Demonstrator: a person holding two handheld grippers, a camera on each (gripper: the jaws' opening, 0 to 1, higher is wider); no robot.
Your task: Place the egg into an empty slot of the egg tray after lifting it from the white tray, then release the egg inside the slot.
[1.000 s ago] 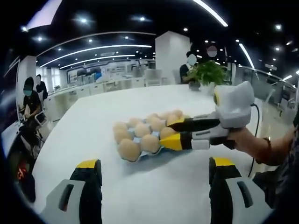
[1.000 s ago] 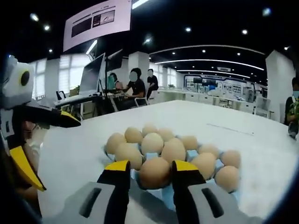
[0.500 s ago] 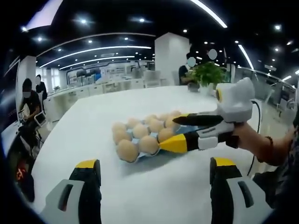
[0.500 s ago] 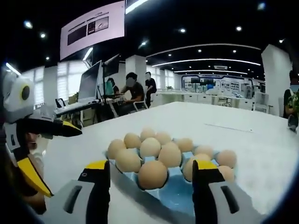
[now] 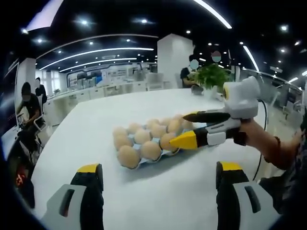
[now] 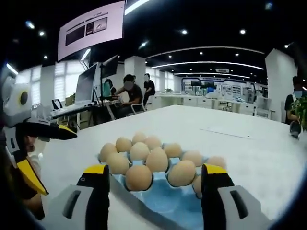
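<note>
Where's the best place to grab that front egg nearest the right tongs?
Probably across its rounded middle, coming from above: the front egg sits upright in the blue egg tray, its lower part sunk in the slot and neighbours close alongside, so only the upper half is exposed.

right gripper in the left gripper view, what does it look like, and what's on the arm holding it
The right gripper has two long black jaws ending in pointed yellow tips, a grey-white body and a black grip. A black cable hangs from it. The person's wrist wears a dark bead bracelet, above a dark patterned sleeve. The left gripper has black jaws with yellow caps on grey housings.
</note>
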